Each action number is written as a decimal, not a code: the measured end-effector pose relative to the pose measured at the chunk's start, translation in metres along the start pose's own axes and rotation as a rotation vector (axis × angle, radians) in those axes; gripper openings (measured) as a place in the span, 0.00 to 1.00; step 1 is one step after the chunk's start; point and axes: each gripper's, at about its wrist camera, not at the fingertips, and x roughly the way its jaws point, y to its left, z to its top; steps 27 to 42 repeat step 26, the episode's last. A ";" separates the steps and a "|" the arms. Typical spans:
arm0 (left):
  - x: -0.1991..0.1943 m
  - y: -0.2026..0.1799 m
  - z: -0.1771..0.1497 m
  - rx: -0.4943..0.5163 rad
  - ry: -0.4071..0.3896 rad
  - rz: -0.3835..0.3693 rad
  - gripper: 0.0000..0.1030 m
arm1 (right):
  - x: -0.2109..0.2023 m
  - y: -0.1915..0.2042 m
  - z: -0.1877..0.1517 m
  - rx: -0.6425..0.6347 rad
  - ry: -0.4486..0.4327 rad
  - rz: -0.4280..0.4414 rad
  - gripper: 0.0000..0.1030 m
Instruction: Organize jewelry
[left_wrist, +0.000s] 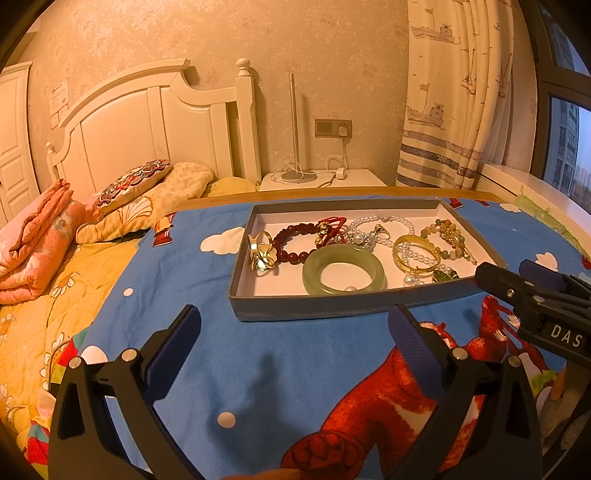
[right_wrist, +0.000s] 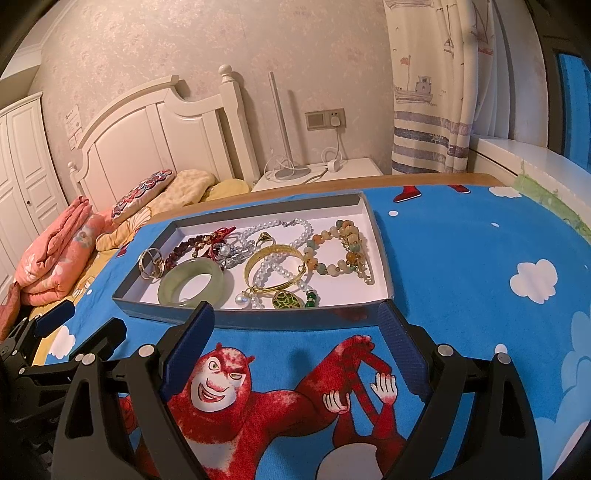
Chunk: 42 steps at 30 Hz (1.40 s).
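We hold both tools low over the blue cartoon cloth (right_wrist: 461, 258) that covers the worktop, each with its jaws spread wide and nothing between them. The left tool (left_wrist: 295, 325) points at the near wall of the shallow grey tray (left_wrist: 314, 308); the right tool (right_wrist: 295, 321) stands just short of the tray's near right corner, its right fingertip close to that corner.

Inside the tray, on its white floor, lies the jewelry. Nearest us sits a thick pale green jade bangle (right_wrist: 195, 284), lying flat. To its left are gold rings (right_wrist: 149, 262); behind it a dark red bead bracelet (left_wrist: 291, 240) and a red knotted piece (left_wrist: 332, 225). A white pearl necklace (right_wrist: 273, 225) winds through the middle and passes through a gold bangle (right_wrist: 275, 266). On the right lies a bracelet of mixed green and amber beads (right_wrist: 332, 247). By the near wall rests a green oval pendant (right_wrist: 286, 300).

All pieces lie beyond the fingertips of both tools, untouched.
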 end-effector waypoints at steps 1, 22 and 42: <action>-0.001 -0.001 -0.001 0.002 -0.002 -0.004 0.98 | 0.000 0.000 0.000 0.000 0.001 0.000 0.84; 0.011 0.016 0.002 -0.092 0.118 0.007 0.98 | 0.003 0.002 -0.007 -0.003 0.070 -0.020 0.84; 0.009 0.013 -0.009 -0.058 0.256 -0.002 0.98 | 0.007 -0.002 -0.024 -0.010 0.267 -0.040 0.84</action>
